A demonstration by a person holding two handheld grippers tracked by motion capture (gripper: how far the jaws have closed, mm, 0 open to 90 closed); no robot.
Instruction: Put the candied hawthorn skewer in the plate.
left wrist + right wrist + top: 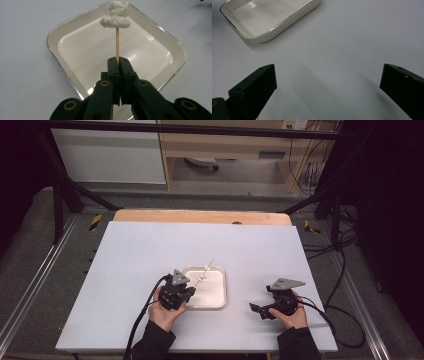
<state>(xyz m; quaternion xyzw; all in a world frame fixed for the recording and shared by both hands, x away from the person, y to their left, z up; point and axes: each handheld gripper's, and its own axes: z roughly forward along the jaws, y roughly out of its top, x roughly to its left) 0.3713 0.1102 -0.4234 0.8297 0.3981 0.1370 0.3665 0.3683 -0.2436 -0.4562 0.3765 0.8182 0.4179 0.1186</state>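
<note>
Left gripper (117,62) clamps a wooden skewer (117,43) over the tray (53,37); right gripper (328,80) rests released.

The left jaws are pinched tight on the skewer's lower end; the stick runs toward twelve o'clock in the left gripper view and carries a white lump (115,15) on its tip, above the tray's far corner. In the high view the left gripper (187,285) sits at the tray's nine o'clock edge, the skewer (205,270) slanting toward one o'clock across the tray (220,292). The right gripper (257,309) lies on the white table (140,250) at the tray's three o'clock, well apart, jaws spread wide with nothing between them.
</note>
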